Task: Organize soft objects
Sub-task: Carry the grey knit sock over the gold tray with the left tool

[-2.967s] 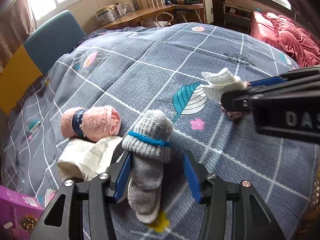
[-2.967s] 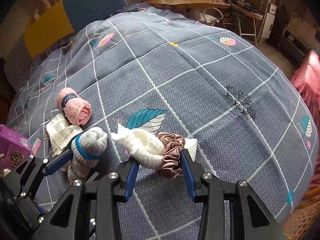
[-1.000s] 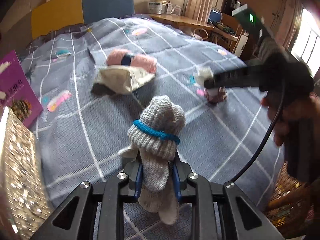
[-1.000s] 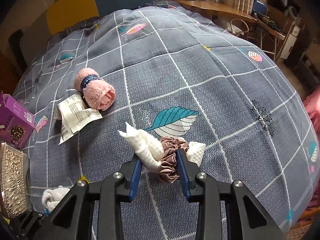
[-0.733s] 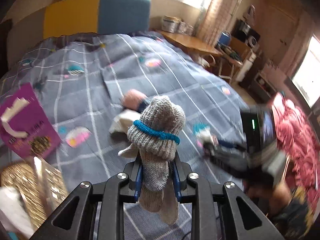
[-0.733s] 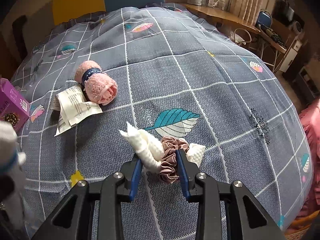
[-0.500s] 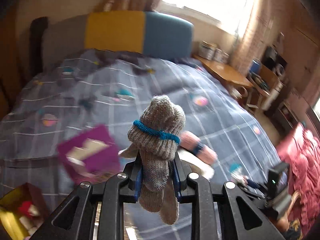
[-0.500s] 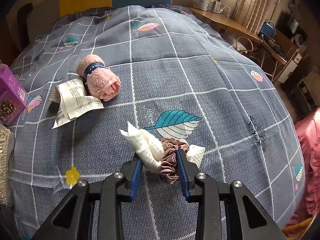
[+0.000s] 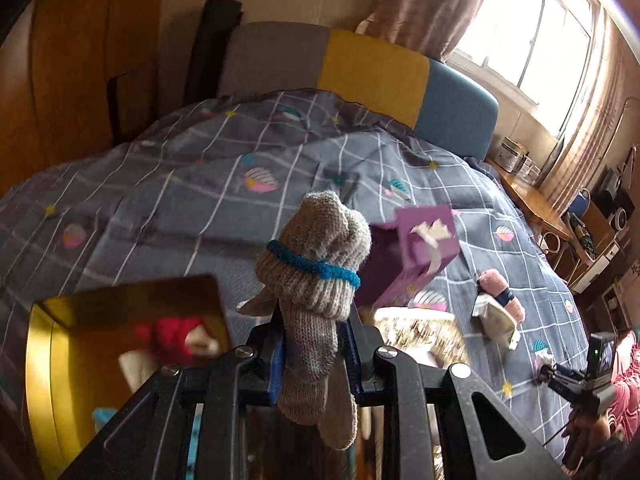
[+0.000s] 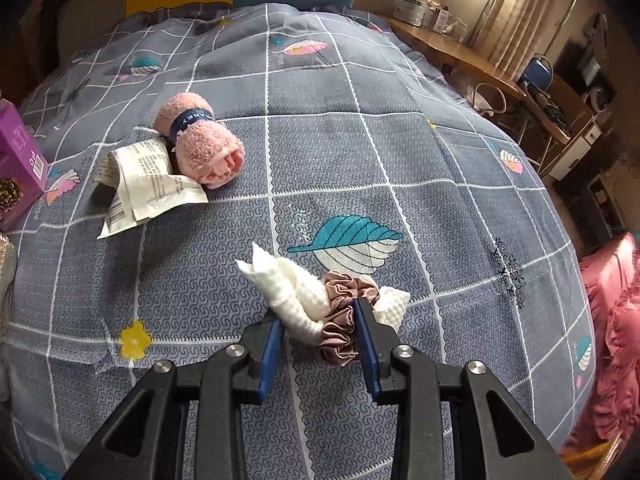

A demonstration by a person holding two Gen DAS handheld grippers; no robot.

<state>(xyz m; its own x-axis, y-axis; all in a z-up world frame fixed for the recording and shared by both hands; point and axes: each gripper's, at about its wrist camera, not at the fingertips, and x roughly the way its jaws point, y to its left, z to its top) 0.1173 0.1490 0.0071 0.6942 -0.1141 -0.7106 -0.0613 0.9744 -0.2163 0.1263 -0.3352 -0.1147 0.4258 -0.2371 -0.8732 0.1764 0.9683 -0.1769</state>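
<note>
My left gripper is shut on a rolled grey knit sock bundle with a blue band, held in the air above the bed. Below and left of it stands an open gold box with red and white soft items inside. My right gripper is shut on a white waffle cloth roll bound by a mauve scrunchie, low over the grey quilt. A pink towel roll with a dark band lies on the quilt at the left; it also shows in the left wrist view.
A purple box lies on the quilt beyond the sock; it also shows in the right wrist view. A white printed packet lies against the pink roll. A wooden desk runs along the far side. The headboard is behind.
My left gripper has swung left with the grey sock, away from the pink roll, bringing the gold box into view. My right gripper has held still on the white cloth roll.
</note>
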